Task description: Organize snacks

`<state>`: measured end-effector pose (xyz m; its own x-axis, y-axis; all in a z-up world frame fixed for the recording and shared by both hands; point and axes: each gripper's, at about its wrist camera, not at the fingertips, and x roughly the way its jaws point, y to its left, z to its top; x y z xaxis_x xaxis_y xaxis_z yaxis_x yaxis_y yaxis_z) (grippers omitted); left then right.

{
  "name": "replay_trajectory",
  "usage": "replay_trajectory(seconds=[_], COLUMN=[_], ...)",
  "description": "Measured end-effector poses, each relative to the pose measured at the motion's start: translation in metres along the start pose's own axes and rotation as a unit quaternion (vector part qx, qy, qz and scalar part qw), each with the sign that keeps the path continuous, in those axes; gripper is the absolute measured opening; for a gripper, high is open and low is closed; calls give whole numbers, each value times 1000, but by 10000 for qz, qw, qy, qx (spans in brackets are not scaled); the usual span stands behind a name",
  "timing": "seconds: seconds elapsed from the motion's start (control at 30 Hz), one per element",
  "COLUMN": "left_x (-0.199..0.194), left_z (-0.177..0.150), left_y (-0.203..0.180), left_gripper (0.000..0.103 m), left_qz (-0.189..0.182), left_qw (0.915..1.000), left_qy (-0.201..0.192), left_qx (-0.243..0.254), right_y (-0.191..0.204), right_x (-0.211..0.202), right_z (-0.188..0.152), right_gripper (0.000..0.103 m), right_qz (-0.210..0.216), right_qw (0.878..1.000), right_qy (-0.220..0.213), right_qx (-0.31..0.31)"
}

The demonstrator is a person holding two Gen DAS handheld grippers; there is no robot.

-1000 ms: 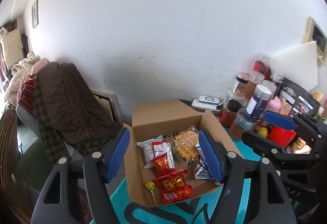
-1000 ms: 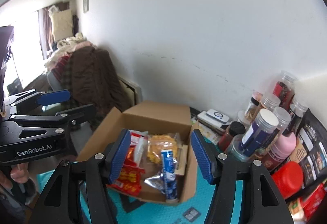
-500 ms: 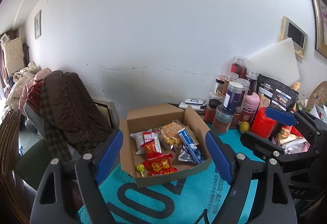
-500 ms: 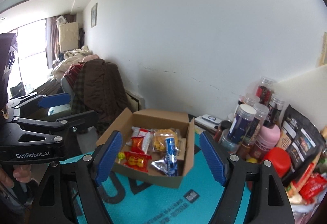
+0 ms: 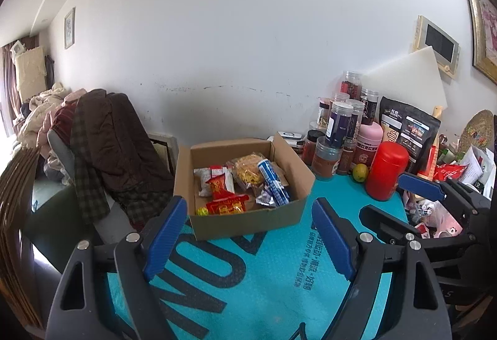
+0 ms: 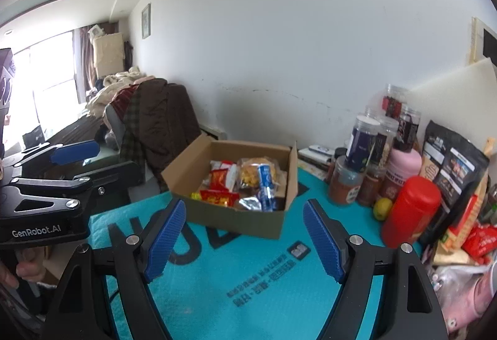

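An open cardboard box (image 5: 245, 222) (image 6: 236, 222) sits on a teal mat (image 5: 264, 284) (image 6: 248, 271). It holds red snack packets (image 5: 225, 206) (image 6: 217, 197), a yellow noodle snack (image 5: 248, 172) (image 6: 251, 177), a blue packet (image 5: 273, 181) (image 6: 265, 181) and a few other wrappers. My left gripper (image 5: 250, 234) (image 6: 93, 163) hovers open in front of the box, nothing between its blue pads. My right gripper (image 6: 243, 237) (image 5: 403, 203) hangs beside it to the right, also open and empty, short of the box.
Jars (image 5: 338, 122) (image 6: 360, 141), a pink bottle (image 6: 403, 166), a red canister (image 5: 386, 169) (image 6: 410, 209), a lime (image 5: 360, 172) and a black bag (image 5: 410, 129) crowd the right side. A chair draped with coats (image 5: 102, 138) stands left of the table. A person's hand (image 6: 18, 271) grips the left handle.
Both grippers have drawn back from over the box, which now looks smaller and farther off. Both pairs of jaws stand wider than a second ago.
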<state>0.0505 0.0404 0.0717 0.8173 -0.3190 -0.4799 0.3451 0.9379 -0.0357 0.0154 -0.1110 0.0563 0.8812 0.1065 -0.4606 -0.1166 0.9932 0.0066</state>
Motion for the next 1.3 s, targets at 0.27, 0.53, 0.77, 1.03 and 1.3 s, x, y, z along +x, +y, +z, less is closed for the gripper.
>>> replay_trajectory(seconds=[0.27,0.53,0.77,1.03,1.3], left_x=[-4,-11,-17,-22,-22], left_z=[-23,-30,-31,-27,-29], left_y=[-9,-5,-4,0,-1], left_gripper=[83,83,83,83,83], left_qz=[249,520,609,670,800], left_qw=[9994,9975,9969,9963,9953], left_qy=[110,134,97,96,175], left_qx=[-236,-455,-489,-536,-510], right_y=[-2,1,0,-2,-4], right_x=[-1,-1,-4,-7,-6], right_z=[-16,-18,-17,-17,-17], right_gripper=[79,79,79,79,79], right_qz=[143,478,532,549,588], right_qw=[9996,9986,9984,9984,9982], right_qy=[129,158,124,102,131], right_qx=[-202,-177,-133,-75,-34])
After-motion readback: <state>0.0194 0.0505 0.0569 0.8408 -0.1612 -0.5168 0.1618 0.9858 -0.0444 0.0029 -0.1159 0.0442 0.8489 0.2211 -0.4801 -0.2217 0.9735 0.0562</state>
